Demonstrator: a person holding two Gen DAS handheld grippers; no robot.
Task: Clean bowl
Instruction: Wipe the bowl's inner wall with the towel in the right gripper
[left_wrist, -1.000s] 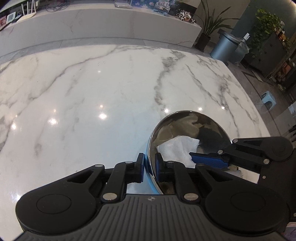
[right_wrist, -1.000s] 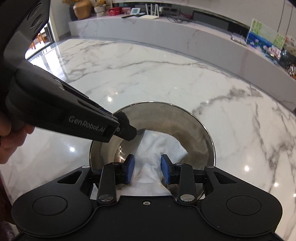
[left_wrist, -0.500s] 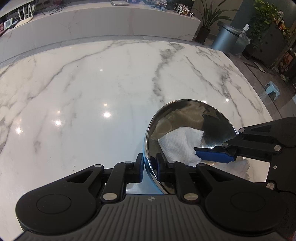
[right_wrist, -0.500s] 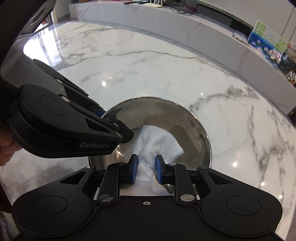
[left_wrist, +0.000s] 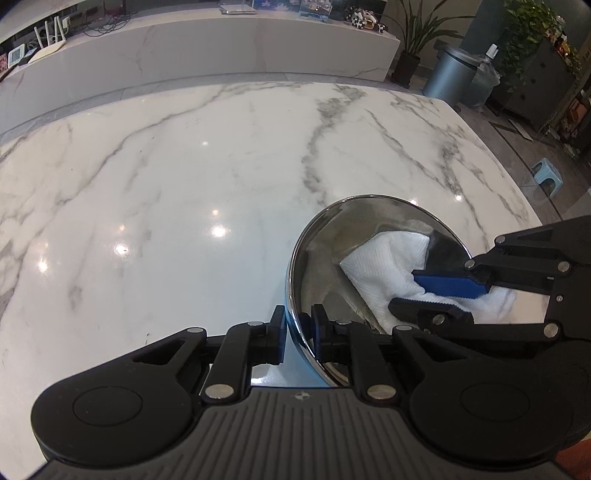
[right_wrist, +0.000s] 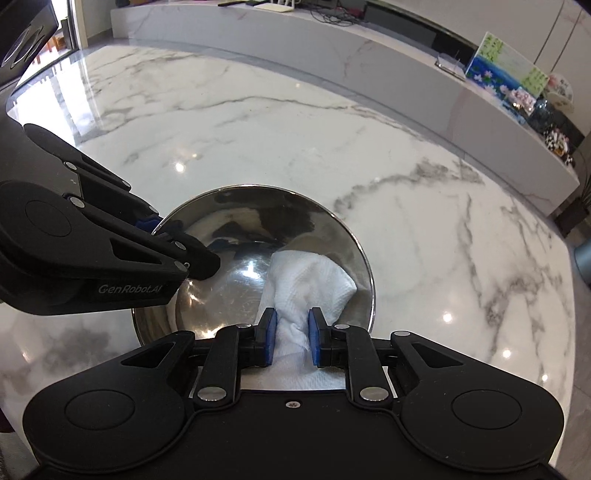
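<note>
Since a second ago, the right tool (right_wrist: 291, 341), clamped on the white cloth (right_wrist: 308, 282), has swept it toward the bowl's (right_wrist: 236, 221) right wall. Left tool (left_wrist: 298, 334) pinches the rim on the desk (left_wrist: 184, 184). Wiping looks midway; other walls remain.

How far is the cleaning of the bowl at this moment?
Done: the left gripper clamps the steel bowl by its rim. In hand: the right gripper presses the white paper towel against the inner wall. Left: wiping the remaining surface; its cleanliness cannot be judged.
</note>
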